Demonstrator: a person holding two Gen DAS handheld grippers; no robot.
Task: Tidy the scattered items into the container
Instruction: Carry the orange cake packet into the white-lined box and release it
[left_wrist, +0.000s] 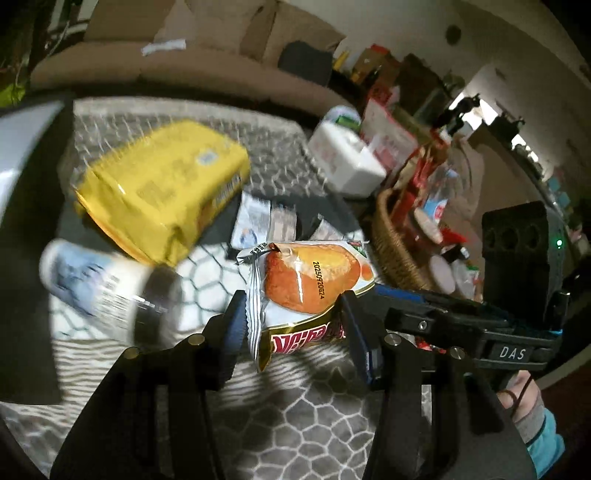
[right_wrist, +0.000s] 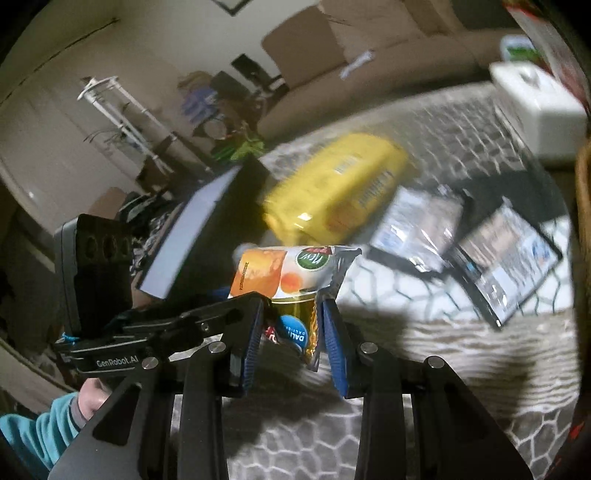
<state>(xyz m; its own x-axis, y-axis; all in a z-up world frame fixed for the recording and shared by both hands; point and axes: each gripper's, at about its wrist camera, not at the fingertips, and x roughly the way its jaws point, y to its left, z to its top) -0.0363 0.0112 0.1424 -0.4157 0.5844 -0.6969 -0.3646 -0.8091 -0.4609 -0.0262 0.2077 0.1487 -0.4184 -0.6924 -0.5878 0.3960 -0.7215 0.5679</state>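
the left gripper (left_wrist: 293, 321) is closed on a snack cake packet (left_wrist: 306, 284), its blue pads pressing the wrapper's lower half, the packet raised above the patterned cloth (left_wrist: 295, 435). the right gripper (right_wrist: 291, 332) is likewise closed on a second cake packet (right_wrist: 291, 273), pinched at its gold end. a wicker basket (left_wrist: 391, 251), already holding bottles and packets, sits just right of the left gripper. on the cloth lie a yellow package (left_wrist: 159, 195), a blurred white bottle (left_wrist: 92, 288), flat silver sachets (right_wrist: 417, 225) and a white box (left_wrist: 347, 158), all apart from the basket.
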